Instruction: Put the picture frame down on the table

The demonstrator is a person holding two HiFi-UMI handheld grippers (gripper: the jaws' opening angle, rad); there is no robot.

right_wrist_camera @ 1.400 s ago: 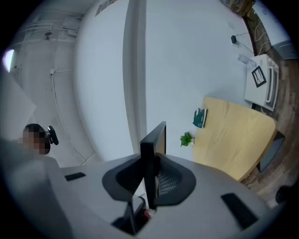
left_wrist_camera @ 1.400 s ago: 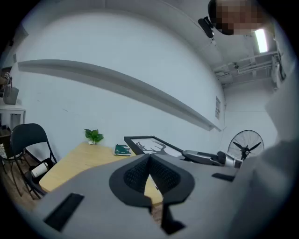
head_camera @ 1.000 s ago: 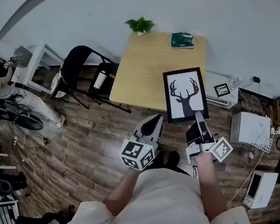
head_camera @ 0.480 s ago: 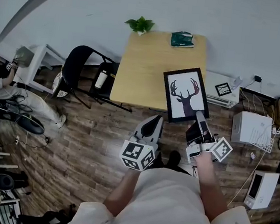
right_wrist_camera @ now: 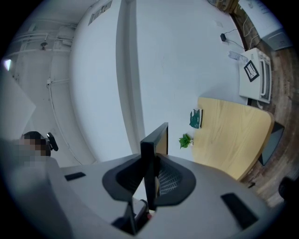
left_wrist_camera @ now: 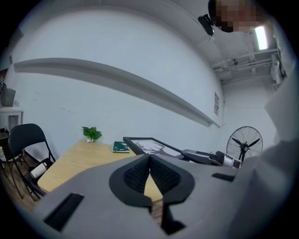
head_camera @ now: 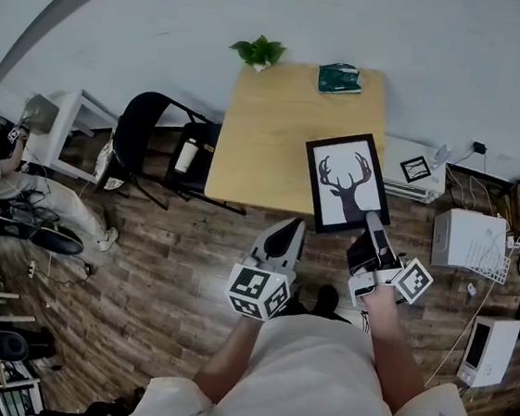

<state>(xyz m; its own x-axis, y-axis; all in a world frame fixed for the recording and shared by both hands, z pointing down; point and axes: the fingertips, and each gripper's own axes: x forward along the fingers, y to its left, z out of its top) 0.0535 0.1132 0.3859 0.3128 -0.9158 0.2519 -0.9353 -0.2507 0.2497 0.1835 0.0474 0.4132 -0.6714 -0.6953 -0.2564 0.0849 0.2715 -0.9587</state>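
**Held by its near edge**

The right gripper [head_camera: 371, 221] is clamped on the near edge of the black rectangular picture frame with a deer print [head_camera: 348, 183]. The frame is over the near right corner of the light wooden table [head_camera: 268, 138]. Left of it, the left gripper [head_camera: 283, 240] has its jaws pressed together, holding nothing.

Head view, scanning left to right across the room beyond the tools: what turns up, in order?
White side table → black chair → potted plant → picture frame → white box. The green book is left out, since it overlaps the frame's span.
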